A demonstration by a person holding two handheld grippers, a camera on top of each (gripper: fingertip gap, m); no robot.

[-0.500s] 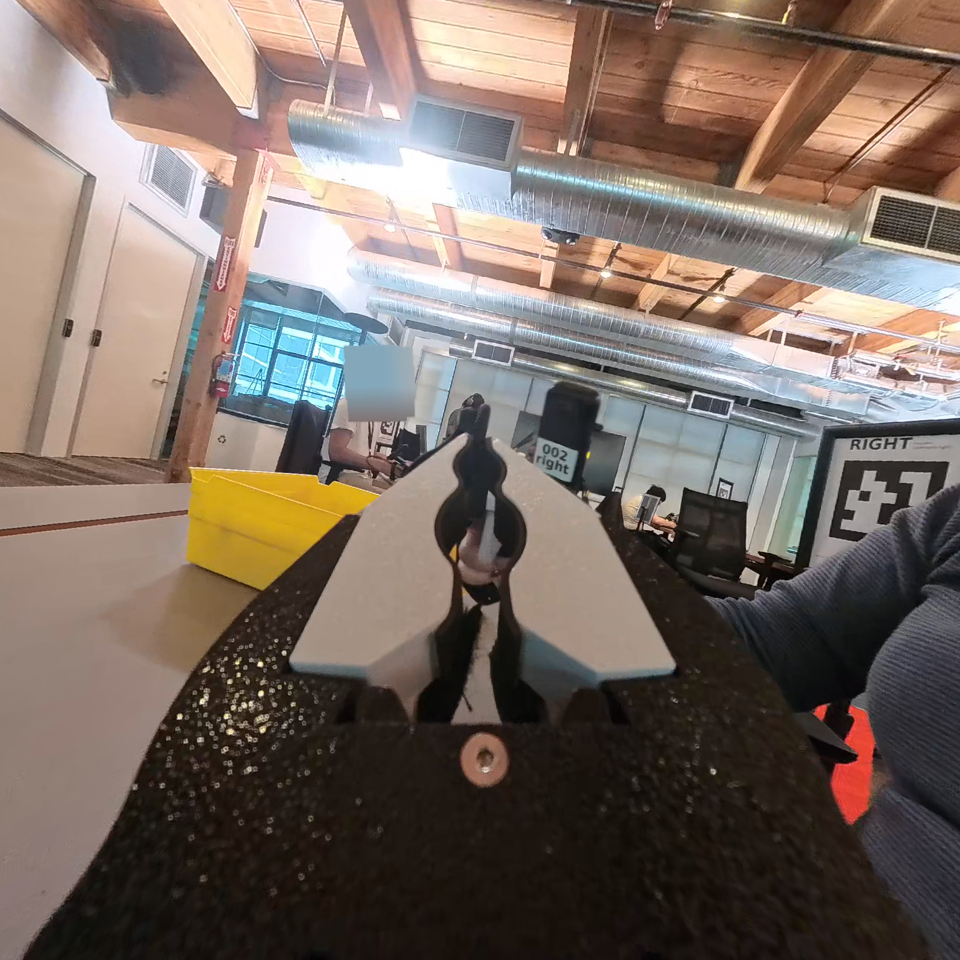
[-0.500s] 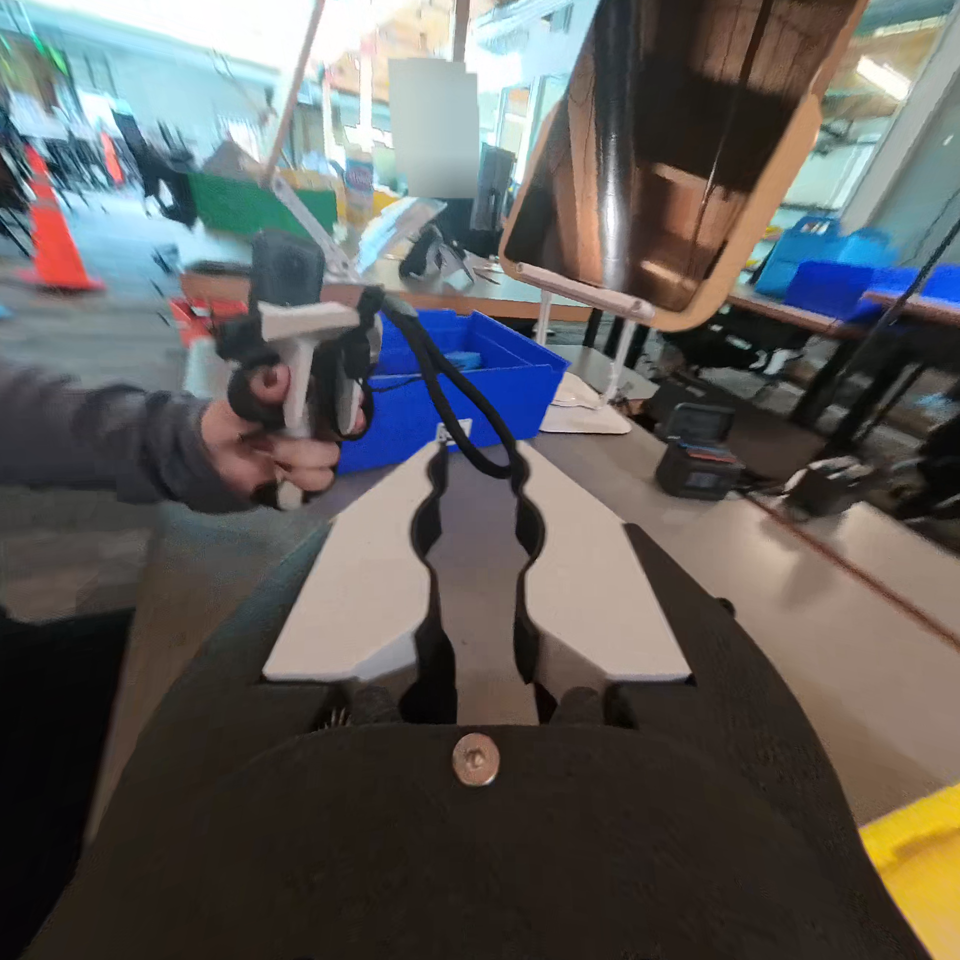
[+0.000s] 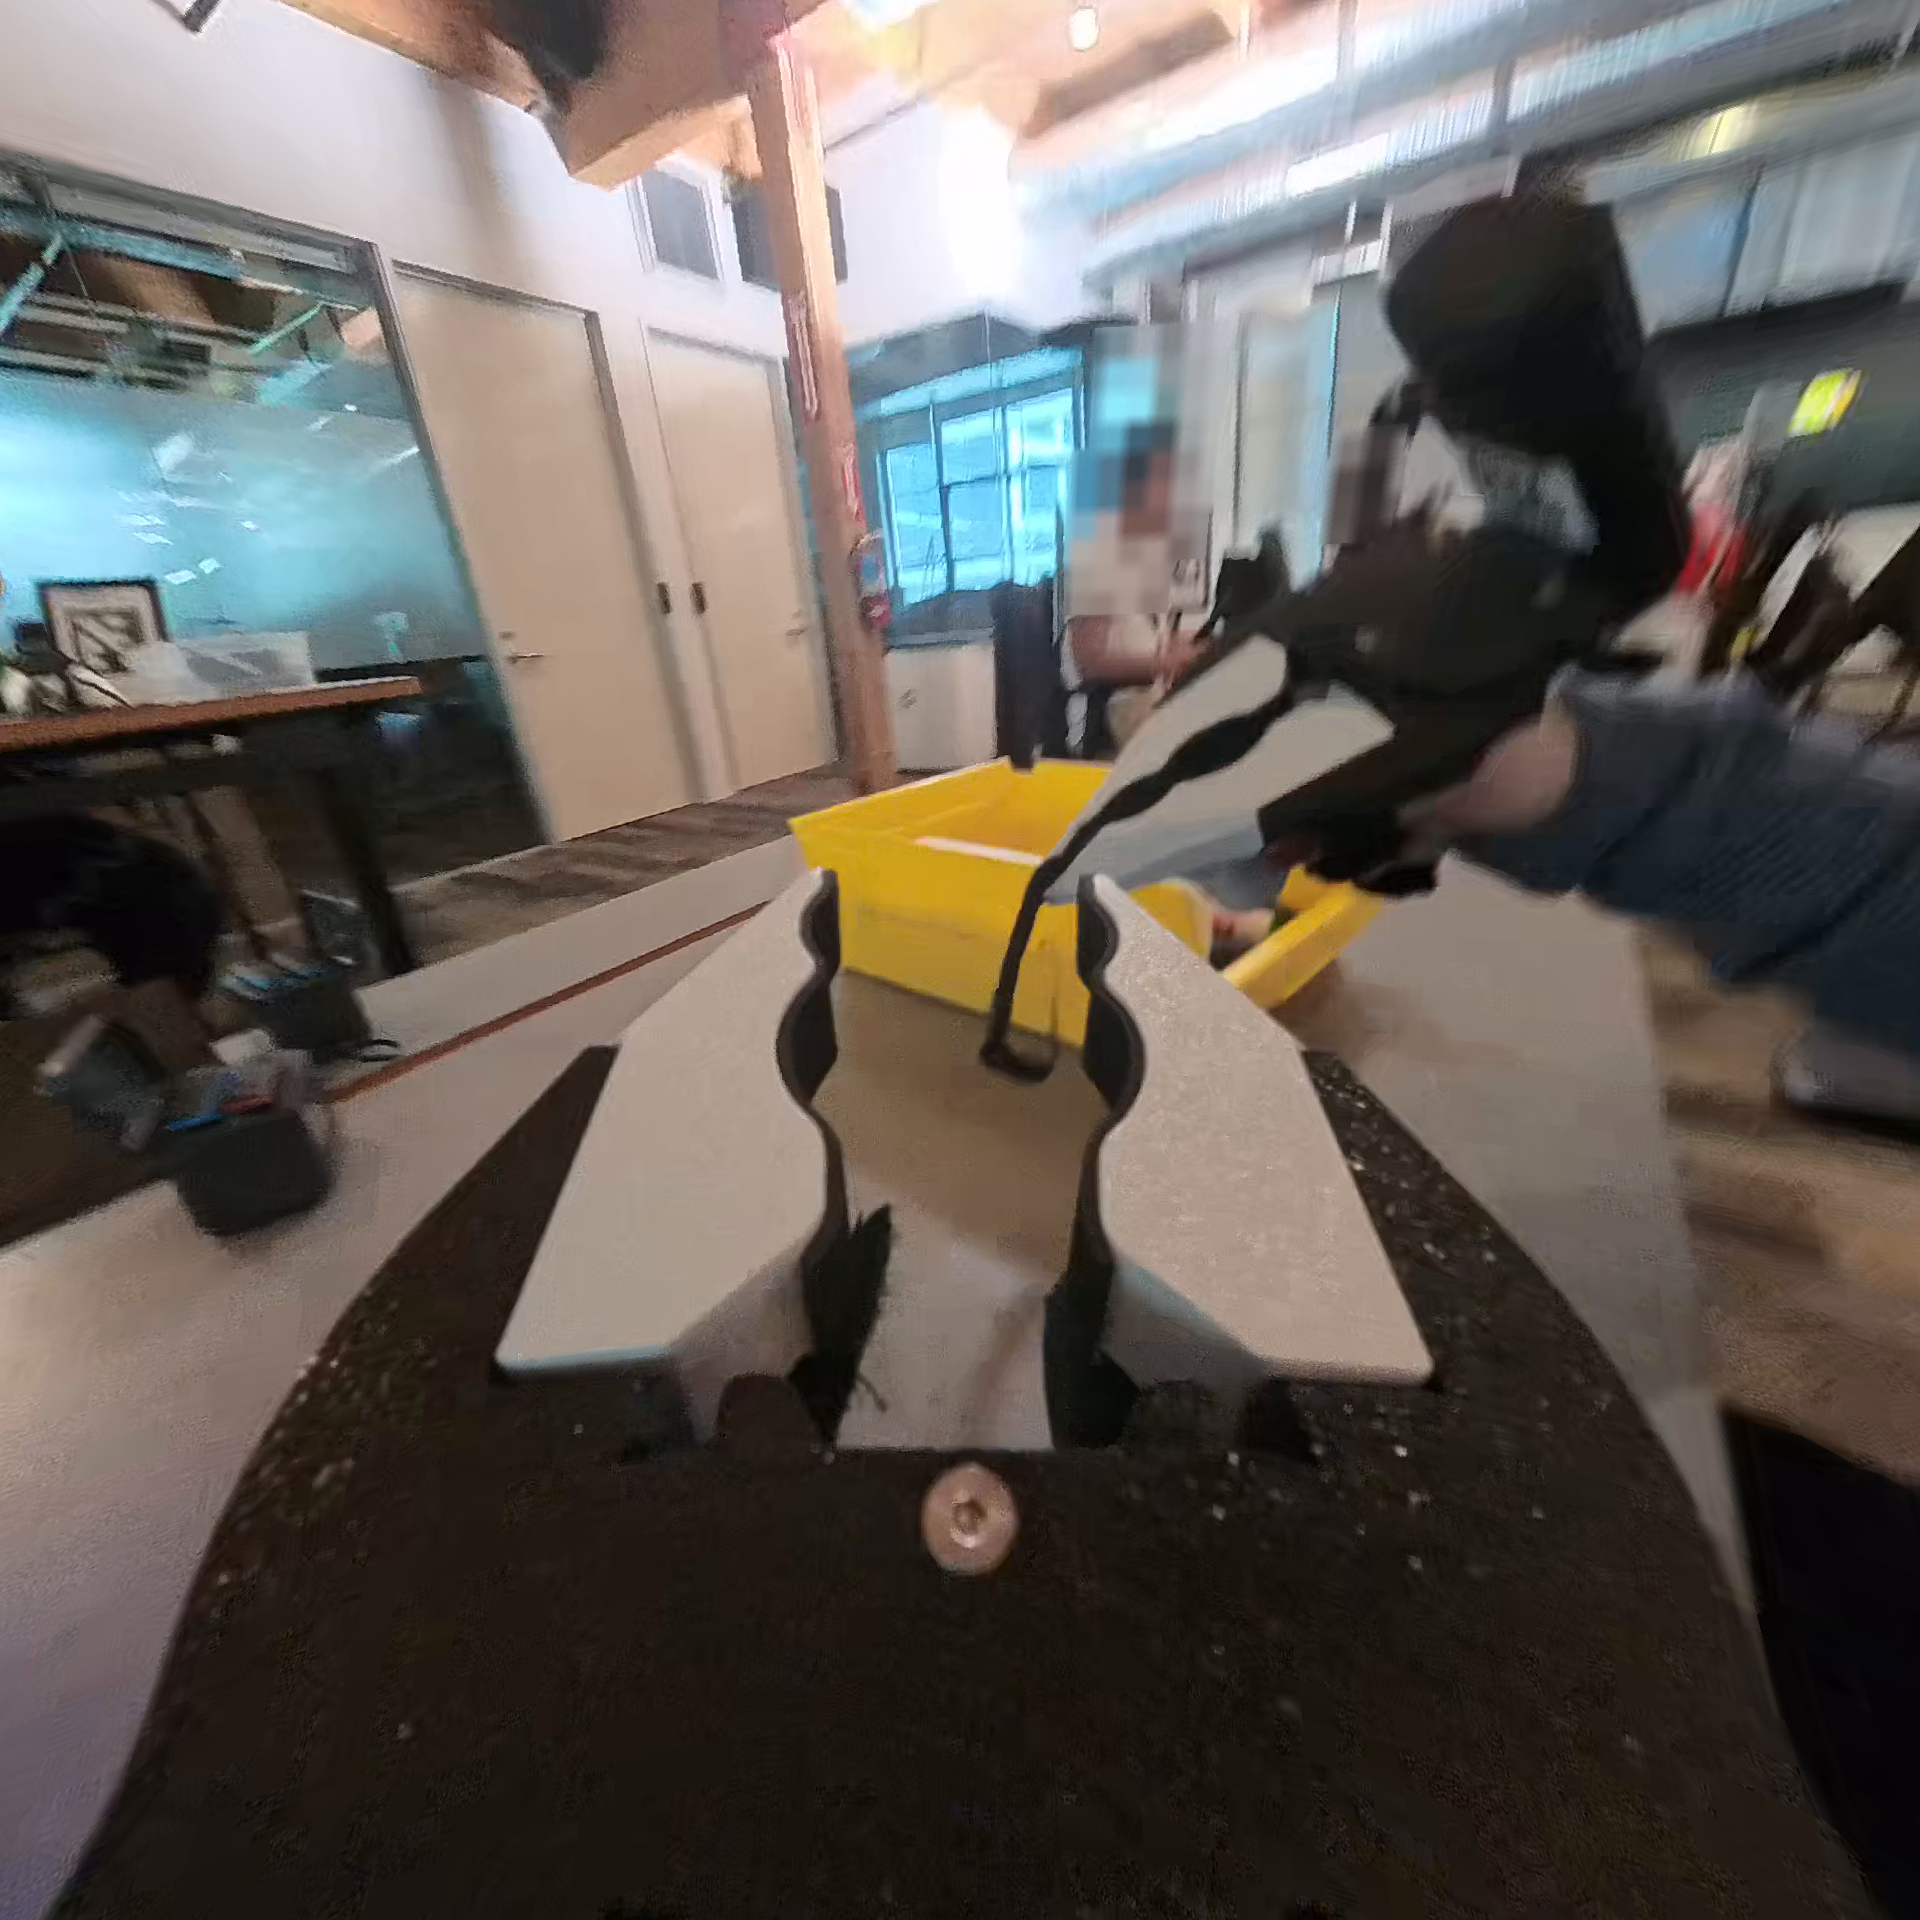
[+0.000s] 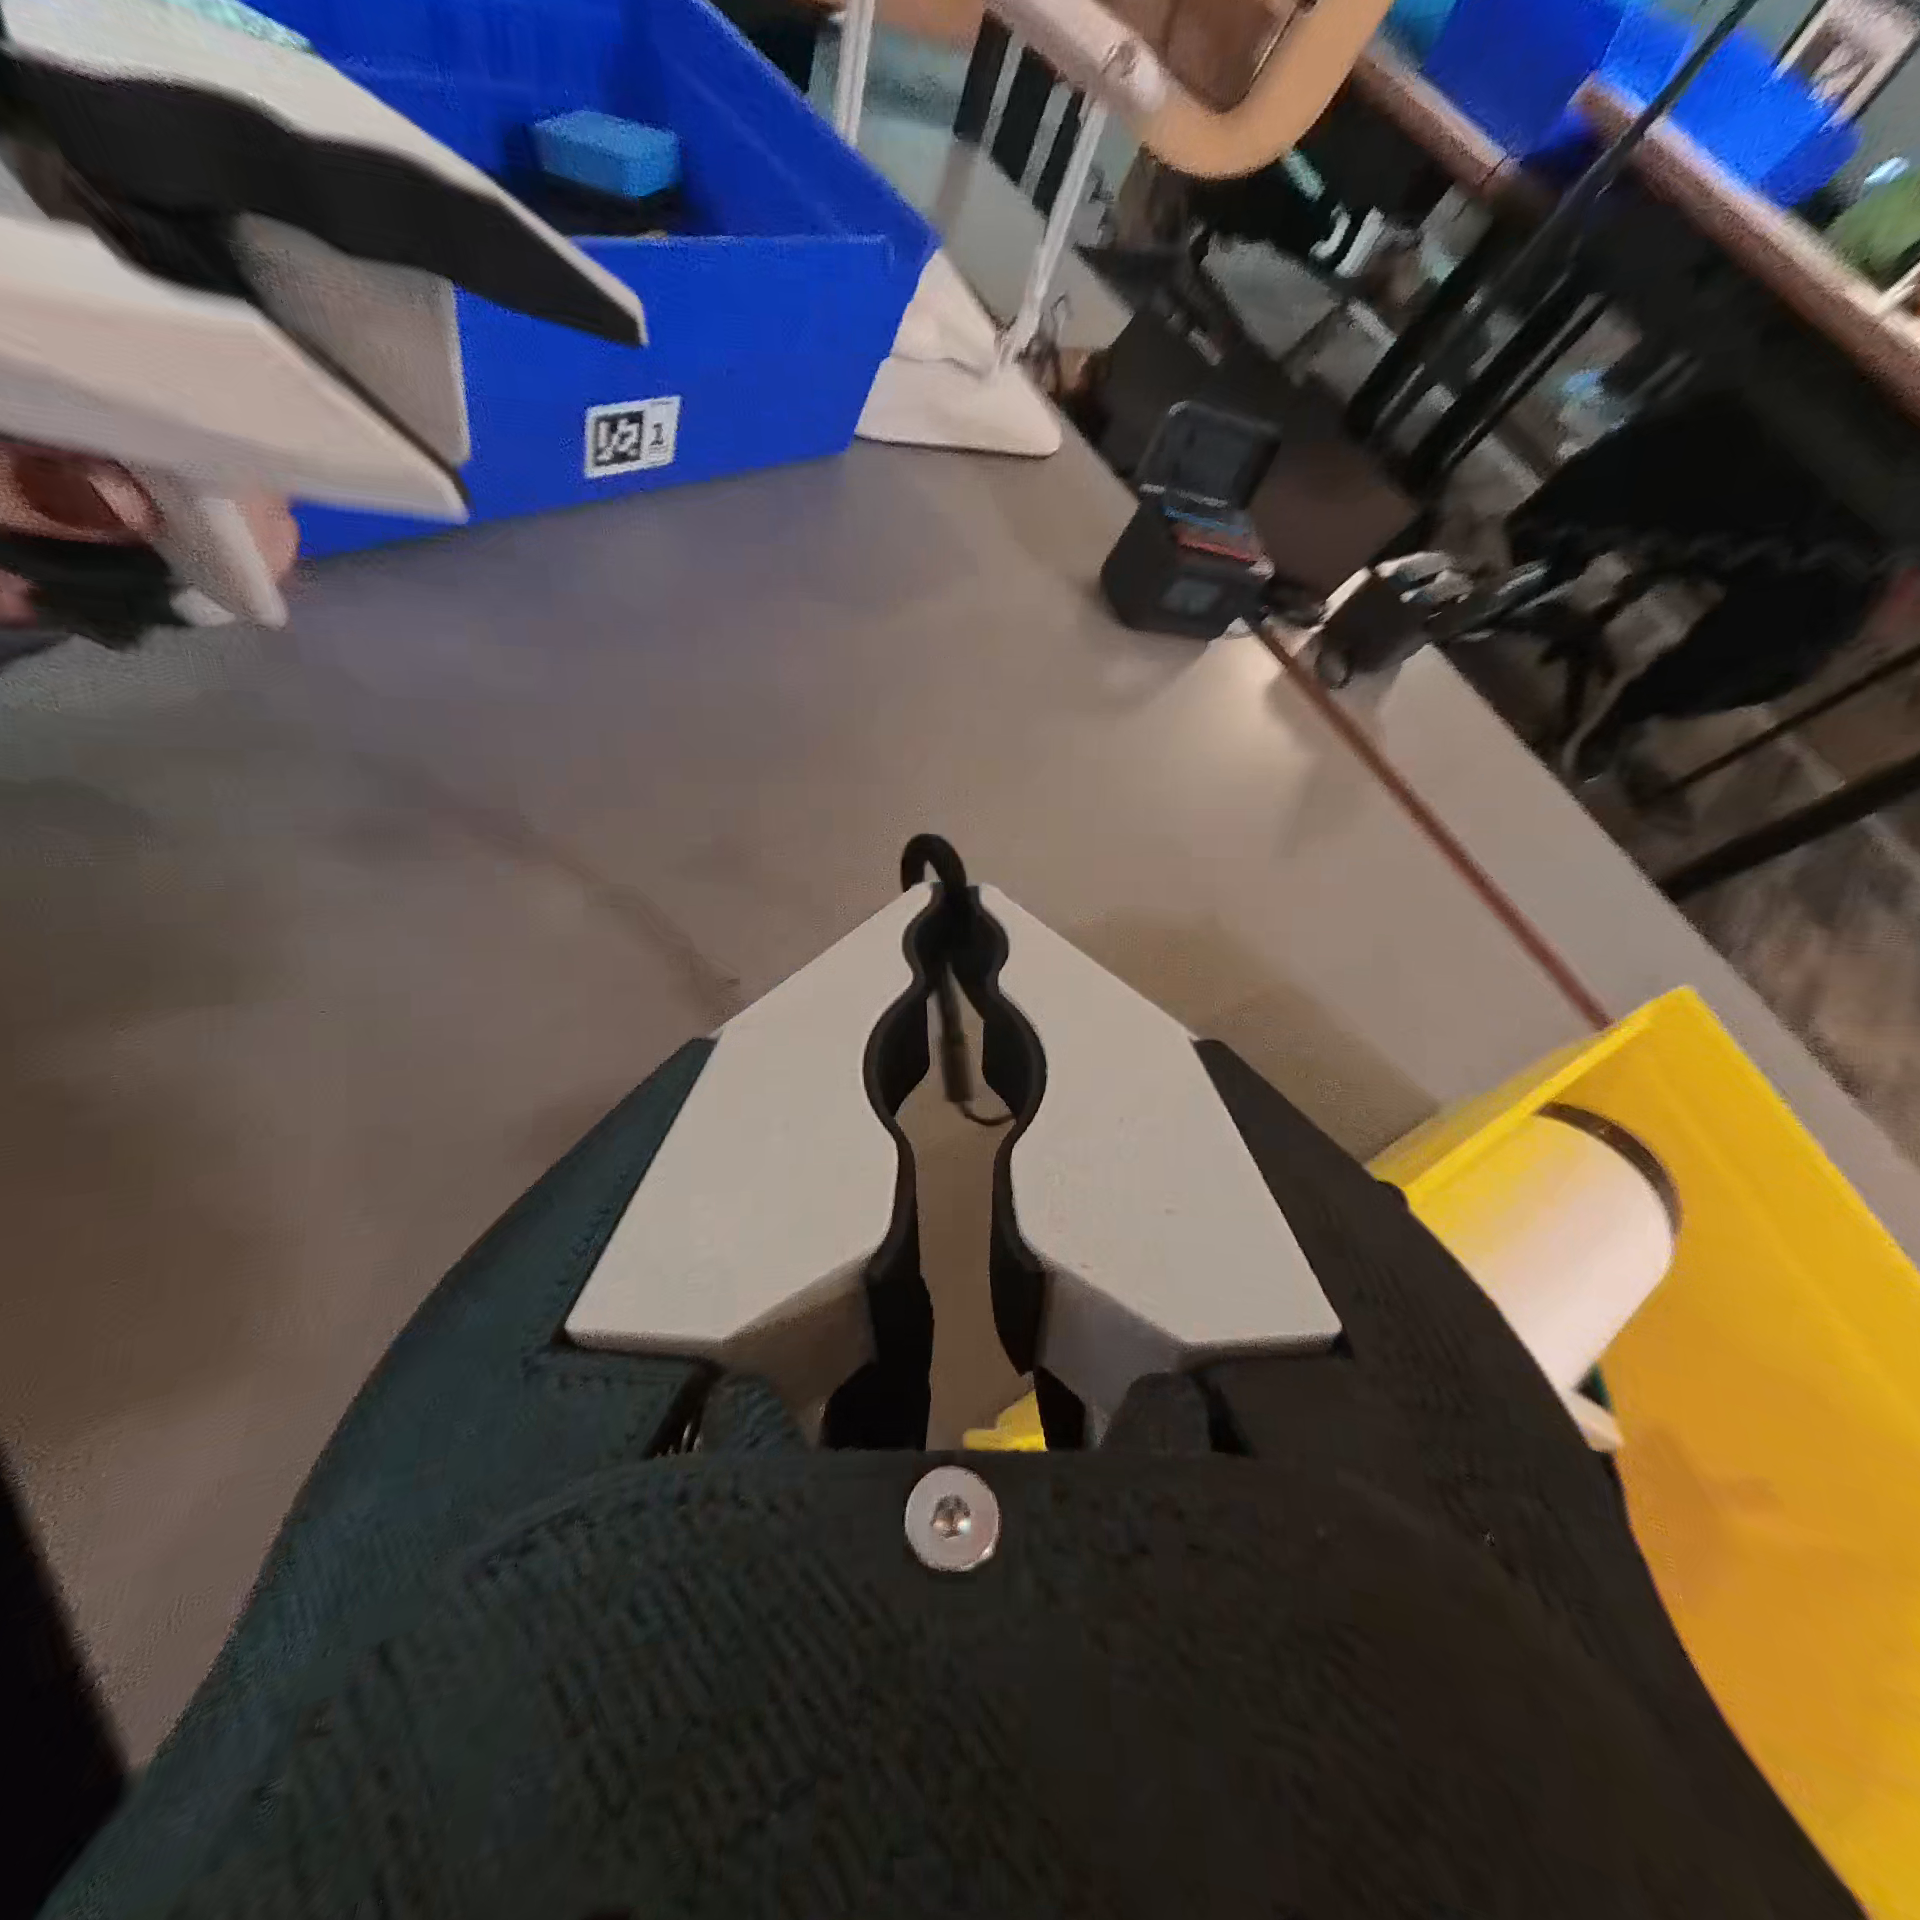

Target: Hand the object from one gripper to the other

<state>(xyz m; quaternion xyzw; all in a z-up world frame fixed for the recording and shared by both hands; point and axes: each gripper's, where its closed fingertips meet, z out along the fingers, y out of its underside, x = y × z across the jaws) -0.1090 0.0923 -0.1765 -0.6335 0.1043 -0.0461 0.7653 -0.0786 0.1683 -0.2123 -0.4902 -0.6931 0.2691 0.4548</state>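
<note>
While the right gripper is clamped on the black cable, which dangles above the grey table, the left gripper stands apart and empty, so the handover looks done; next, carry it clear.

Left gripper jaws spread wide; right gripper jaws closed, angled downward.

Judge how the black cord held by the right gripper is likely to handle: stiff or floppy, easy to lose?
The black cord looks floppy: in the left wrist view it droops from the shut right gripper in a loose curve. It is thin, so probably light and apt to swing. Only a short bit sits pinched at the tips, so it might slip if tugged.
</note>
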